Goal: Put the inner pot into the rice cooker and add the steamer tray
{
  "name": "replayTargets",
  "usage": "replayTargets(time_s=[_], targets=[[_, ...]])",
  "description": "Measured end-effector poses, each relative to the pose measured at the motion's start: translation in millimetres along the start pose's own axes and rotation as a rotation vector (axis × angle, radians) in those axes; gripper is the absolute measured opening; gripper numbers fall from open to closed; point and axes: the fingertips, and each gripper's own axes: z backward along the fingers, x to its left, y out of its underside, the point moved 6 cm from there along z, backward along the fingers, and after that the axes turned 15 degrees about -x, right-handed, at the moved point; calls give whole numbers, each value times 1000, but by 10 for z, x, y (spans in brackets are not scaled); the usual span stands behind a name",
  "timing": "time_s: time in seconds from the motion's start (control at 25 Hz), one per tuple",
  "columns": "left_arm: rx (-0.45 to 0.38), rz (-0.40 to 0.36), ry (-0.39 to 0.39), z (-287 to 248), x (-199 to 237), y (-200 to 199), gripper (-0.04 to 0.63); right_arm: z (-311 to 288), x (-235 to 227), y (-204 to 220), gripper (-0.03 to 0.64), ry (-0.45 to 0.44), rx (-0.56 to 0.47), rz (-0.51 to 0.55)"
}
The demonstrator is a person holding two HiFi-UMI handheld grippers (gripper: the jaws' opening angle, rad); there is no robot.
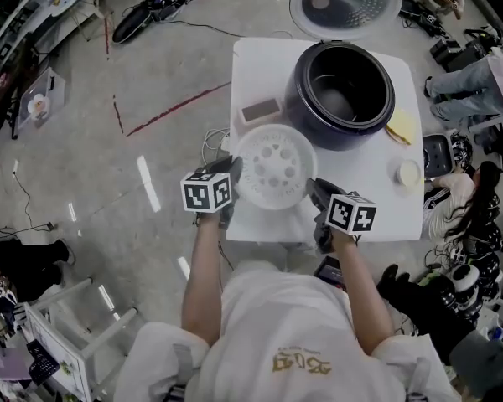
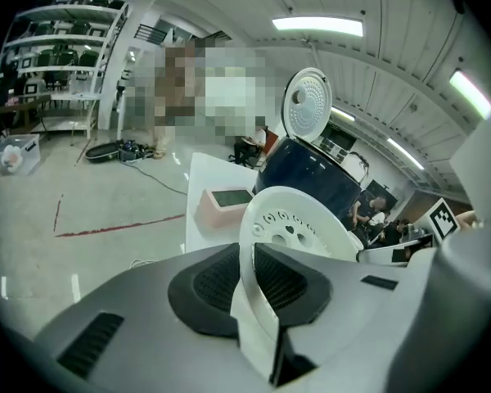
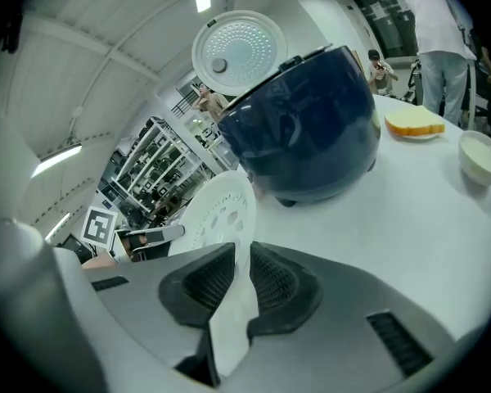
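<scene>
Inside jaws, steamer tray (image 1: 274, 167) rim hidden.

A white table (image 1: 260, 65) stands on a grey floor (image 1: 109, 182). On the table, a dark rice cooker (image 1: 342, 95) with its lid up sits beyond the right gripper (image 1: 316, 191). A pink box (image 1: 261, 110) lies just beyond the left gripper (image 1: 235, 171). Off to the right gripper's right lie a yellow slab (image 1: 401, 126) and a small white bowl (image 1: 408, 172).
</scene>
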Motion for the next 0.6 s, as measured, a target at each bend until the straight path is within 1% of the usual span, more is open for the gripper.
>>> replayTargets(time_s=[0.16, 0.32, 0.52, 0.6], targets=[[-43, -4, -1, 149, 37, -142, 73, 9, 181, -79, 66, -30, -33, 12], [-93, 20, 11, 285, 41, -322, 71, 37, 365, -214, 64, -67, -73, 19], [-151, -11, 31, 329, -18, -636, 72, 47, 524, -490, 60, -105, -131, 34], [-175, -2, 40, 384, -5, -737, 72, 42, 623, -565, 58, -122, -151, 37]])
